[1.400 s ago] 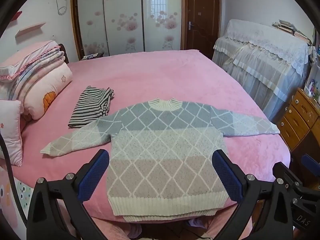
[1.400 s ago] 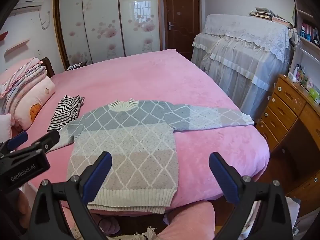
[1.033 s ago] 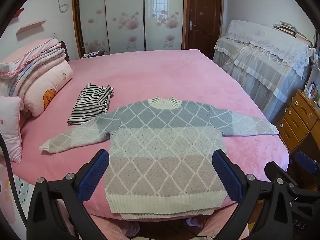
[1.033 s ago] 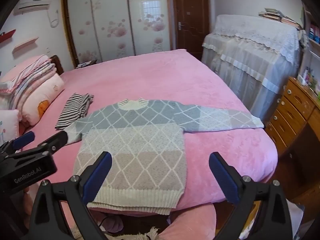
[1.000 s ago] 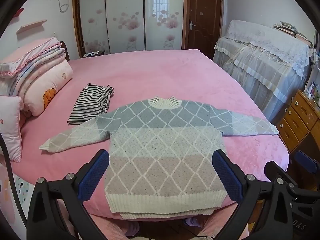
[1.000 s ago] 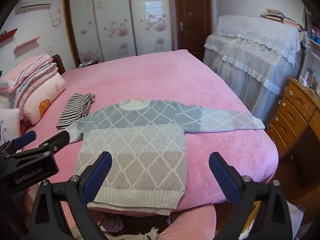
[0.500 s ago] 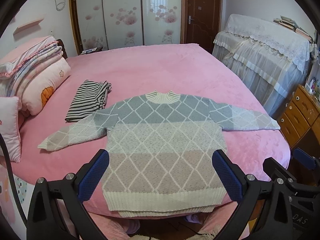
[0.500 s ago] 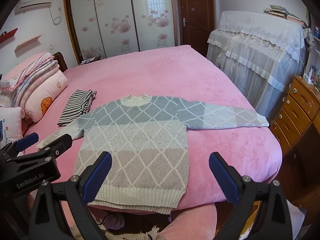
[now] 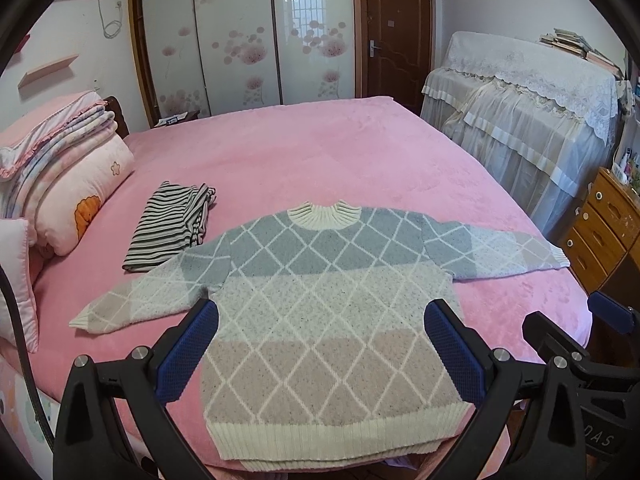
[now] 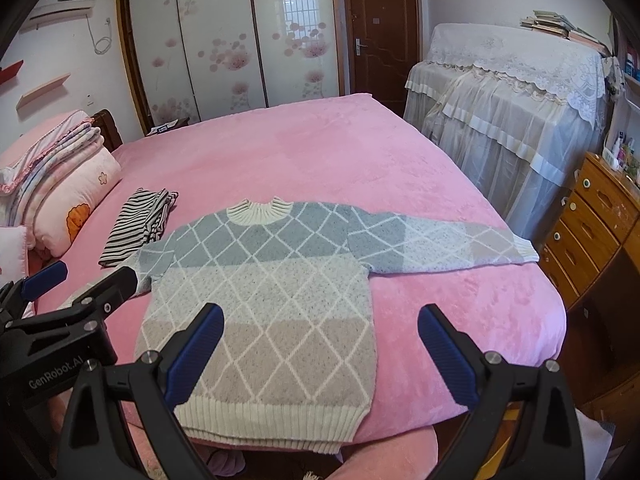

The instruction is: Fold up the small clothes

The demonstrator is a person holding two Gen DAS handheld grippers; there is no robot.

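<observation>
A small knit sweater (image 9: pixel 320 312) with a diamond pattern in grey-blue, pale grey and beige bands lies flat, face up, on the pink bed (image 9: pixel 304 148), sleeves spread left and right, hem at the near edge. It also shows in the right wrist view (image 10: pixel 272 292). My left gripper (image 9: pixel 320 344) is open and empty, hovering above the sweater's lower body. My right gripper (image 10: pixel 320 344) is open and empty, above the sweater's lower right side. The left gripper's body shows in the right wrist view (image 10: pixel 60 320).
A folded black-and-white striped garment (image 9: pixel 168 224) lies on the bed left of the sweater. Pillows and folded quilts (image 9: pixel 60 168) sit at the left. A lace-covered piece of furniture (image 9: pixel 520 112) and a wooden drawer chest (image 9: pixel 600 228) stand at the right.
Both grippers have moved forward and a little lower toward the sweater, which now looks larger. Both stay open and empty. The sweater has not moved.
</observation>
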